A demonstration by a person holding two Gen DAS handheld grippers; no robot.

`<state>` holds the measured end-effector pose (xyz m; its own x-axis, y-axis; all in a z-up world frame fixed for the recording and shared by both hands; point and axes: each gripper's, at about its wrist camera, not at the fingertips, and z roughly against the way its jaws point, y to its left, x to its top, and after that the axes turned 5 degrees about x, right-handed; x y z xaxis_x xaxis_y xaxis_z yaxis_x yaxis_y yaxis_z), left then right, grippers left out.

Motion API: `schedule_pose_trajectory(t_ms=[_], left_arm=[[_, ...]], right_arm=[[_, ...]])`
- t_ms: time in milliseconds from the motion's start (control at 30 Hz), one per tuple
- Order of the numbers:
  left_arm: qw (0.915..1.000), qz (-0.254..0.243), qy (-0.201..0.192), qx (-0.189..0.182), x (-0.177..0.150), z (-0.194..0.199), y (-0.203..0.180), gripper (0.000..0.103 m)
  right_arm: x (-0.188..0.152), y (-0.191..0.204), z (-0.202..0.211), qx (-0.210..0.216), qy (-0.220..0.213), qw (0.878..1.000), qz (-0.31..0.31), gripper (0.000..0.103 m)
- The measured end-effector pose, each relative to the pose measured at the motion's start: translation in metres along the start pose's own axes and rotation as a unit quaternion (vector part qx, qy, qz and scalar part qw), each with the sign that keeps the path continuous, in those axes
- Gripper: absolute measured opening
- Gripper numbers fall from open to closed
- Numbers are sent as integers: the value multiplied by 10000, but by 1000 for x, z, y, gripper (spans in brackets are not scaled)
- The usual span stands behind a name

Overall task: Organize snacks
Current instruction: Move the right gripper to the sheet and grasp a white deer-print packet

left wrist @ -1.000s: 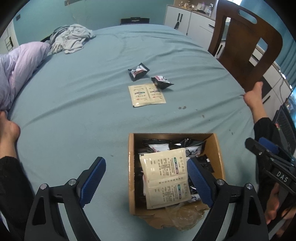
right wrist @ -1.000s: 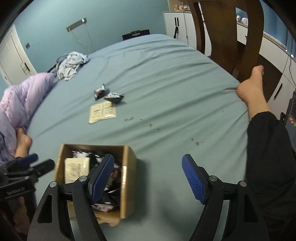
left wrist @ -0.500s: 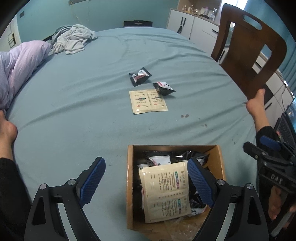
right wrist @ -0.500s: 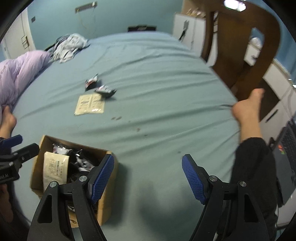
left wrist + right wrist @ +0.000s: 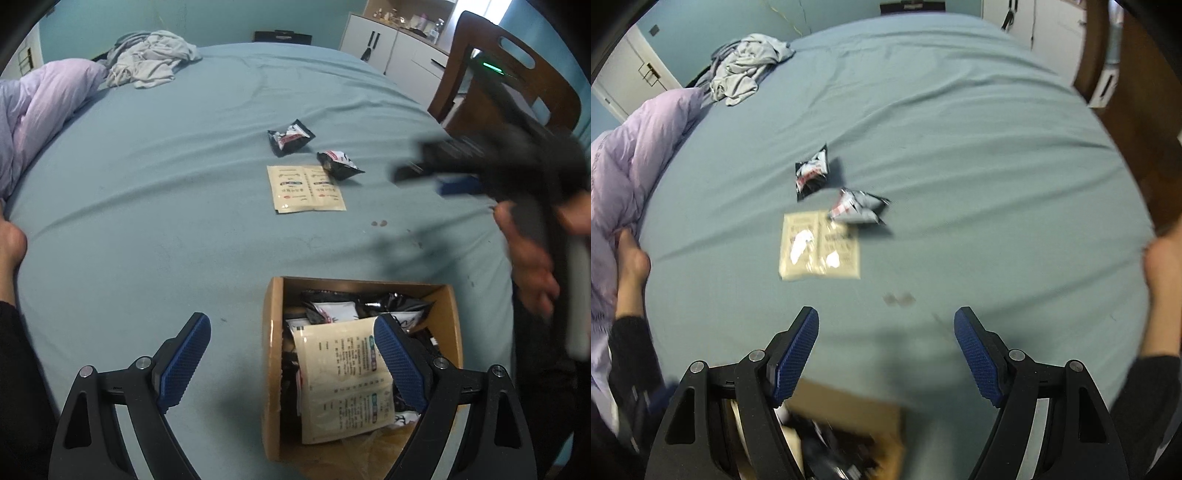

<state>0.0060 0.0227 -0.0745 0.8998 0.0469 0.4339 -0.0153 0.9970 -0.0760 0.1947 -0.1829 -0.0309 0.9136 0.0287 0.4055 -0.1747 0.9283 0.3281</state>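
A cardboard box (image 5: 271, 354) on the blue-green bed holds several black and cream snack packets. My left gripper (image 5: 291, 354) hangs open over the box's left wall, empty. Farther out on the sheet lie a cream packet (image 5: 306, 188) and two black packets (image 5: 291, 136) (image 5: 339, 164). In the right wrist view my right gripper (image 5: 886, 354) is open and empty above bare sheet, with the cream packet (image 5: 820, 245) and the black packets (image 5: 811, 172) (image 5: 857, 206) ahead of it and the box (image 5: 849, 413) below. The right gripper (image 5: 436, 173) shows blurred at the right of the left wrist view.
A purple duvet (image 5: 40, 107) and crumpled grey clothes (image 5: 151, 61) lie at the bed's far left. A wooden chair (image 5: 517, 81) stands at the right edge. The person's bare feet (image 5: 631, 266) (image 5: 1163, 258) rest on the sheet at both sides.
My right gripper has swung leftward and forward over the bed, past the box, toward the loose packets; it now appears higher in the left wrist view. The left gripper has stayed over the box.
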Motion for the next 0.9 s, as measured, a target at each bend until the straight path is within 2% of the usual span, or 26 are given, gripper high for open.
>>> schedule_pose_trajectory(t_ms=[167, 300, 467, 600, 633, 667, 733, 800, 867, 900], left_arm=[[9999, -101, -89, 81, 1, 4, 2, 92], [10000, -34, -17, 24, 4, -1, 8, 91], [9999, 98, 35, -65, 5, -2, 13, 91], [10000, 43, 3, -80, 6, 0, 11, 91], [10000, 36, -10, -77, 6, 1, 11, 92], [10000, 29, -14, -71, 6, 1, 11, 91], [10000, 28, -13, -73, 7, 1, 11, 91], [10000, 48, -39, -59, 6, 4, 11, 91], [9999, 65, -75, -48, 7, 6, 10, 91], [9999, 52, -91, -45, 7, 7, 9, 91]], right_arm=[[52, 3, -51, -211, 169, 9996, -71, 75], [73, 5, -79, -375, 284, 9989, 3, 75], [82, 22, -111, -716, 318, 9966, 273, 75], [81, 23, -127, -596, 314, 9975, 226, 75], [80, 21, -131, -582, 297, 9977, 183, 73], [80, 20, -133, -591, 304, 9976, 181, 59], [78, 16, -139, -558, 423, 9974, 190, 38], [73, 13, -138, -401, 368, 9982, 241, 36], [66, 8, -132, -4, 451, 9988, 199, 25], [61, 4, -124, 217, 400, 9989, 119, 24]])
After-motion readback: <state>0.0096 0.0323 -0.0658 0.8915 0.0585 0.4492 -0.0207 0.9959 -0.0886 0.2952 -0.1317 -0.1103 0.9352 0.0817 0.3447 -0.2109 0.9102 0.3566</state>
